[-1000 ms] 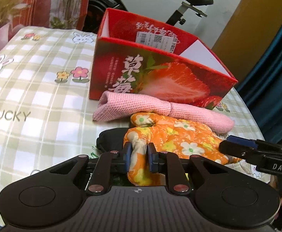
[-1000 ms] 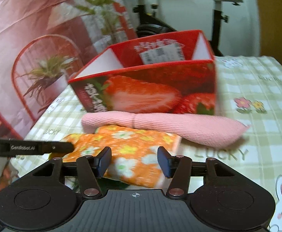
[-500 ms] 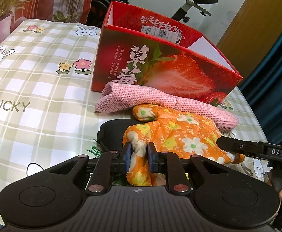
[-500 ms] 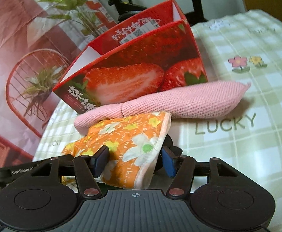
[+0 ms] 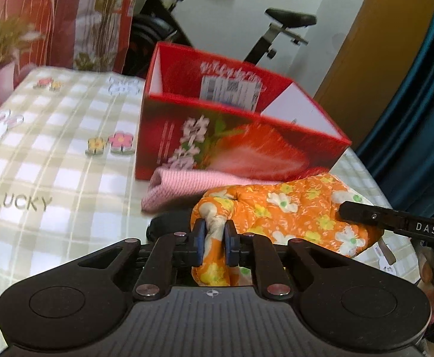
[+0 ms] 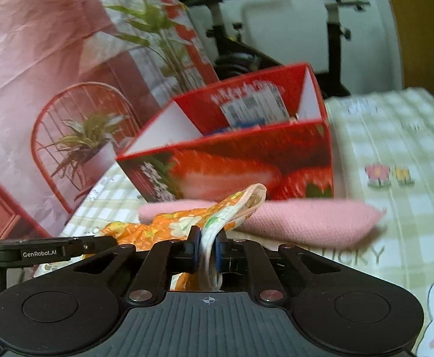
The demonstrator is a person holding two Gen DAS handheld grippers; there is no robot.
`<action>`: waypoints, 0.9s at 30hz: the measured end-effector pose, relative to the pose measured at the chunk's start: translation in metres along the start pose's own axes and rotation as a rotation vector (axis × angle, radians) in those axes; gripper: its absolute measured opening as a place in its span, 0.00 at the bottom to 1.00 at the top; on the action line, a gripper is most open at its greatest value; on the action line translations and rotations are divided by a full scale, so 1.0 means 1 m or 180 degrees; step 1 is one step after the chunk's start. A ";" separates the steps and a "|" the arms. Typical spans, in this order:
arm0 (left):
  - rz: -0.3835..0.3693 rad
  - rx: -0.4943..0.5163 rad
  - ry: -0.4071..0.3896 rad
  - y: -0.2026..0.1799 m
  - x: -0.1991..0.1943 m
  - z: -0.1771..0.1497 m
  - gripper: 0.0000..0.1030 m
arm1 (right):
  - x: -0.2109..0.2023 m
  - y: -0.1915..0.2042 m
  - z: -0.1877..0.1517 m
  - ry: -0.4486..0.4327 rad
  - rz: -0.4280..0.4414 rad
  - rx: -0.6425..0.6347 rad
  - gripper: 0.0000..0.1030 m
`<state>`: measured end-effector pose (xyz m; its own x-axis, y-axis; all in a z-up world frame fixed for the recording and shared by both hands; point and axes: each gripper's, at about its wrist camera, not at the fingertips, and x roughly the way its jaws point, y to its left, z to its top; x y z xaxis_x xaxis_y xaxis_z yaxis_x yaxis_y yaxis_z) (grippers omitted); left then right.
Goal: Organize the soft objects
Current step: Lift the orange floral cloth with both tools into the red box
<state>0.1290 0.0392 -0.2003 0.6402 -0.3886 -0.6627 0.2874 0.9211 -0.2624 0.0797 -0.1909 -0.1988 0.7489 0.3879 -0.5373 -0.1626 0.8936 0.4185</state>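
An orange flowered cloth [image 5: 288, 208] hangs between both grippers, lifted a little off the checked table. My left gripper [image 5: 214, 242] is shut on its bunched left end. My right gripper [image 6: 208, 248] has just closed its jaws on the cloth's [image 6: 169, 223] right edge, and the pads pinch the white hem. A rolled pink towel [image 5: 187, 181] lies on the table behind the cloth, in front of the red strawberry box [image 5: 240, 136]. The right wrist view shows the pink towel [image 6: 312, 220] and the box [image 6: 246, 160] as well. A dark object [image 5: 169, 223] lies under the cloth, mostly hidden.
The open-topped strawberry box stands at the table's far side. The checked tablecloth [image 5: 53, 172] stretches out to the left. An exercise bike [image 5: 279, 29] and a printed red curtain [image 6: 53, 74] stand beyond the table. The right gripper's finger [image 5: 395, 223] crosses the left wrist view's right side.
My right gripper has closed on the orange cloth's edge; it was open around it before. Both grippers have risen slightly, and the cloth has come up off the table.
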 end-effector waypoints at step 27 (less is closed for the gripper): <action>0.0059 0.0385 -0.0730 -0.025 -0.020 0.104 0.13 | 0.004 0.037 0.121 -0.0348 -0.0080 -0.1073 0.09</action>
<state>0.1835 0.0216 -0.1078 0.7870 -0.3792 -0.4866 0.3484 0.9241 -0.1568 0.1544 -0.1836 -0.0968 0.8168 0.3545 -0.4551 -0.3323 0.9340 0.1310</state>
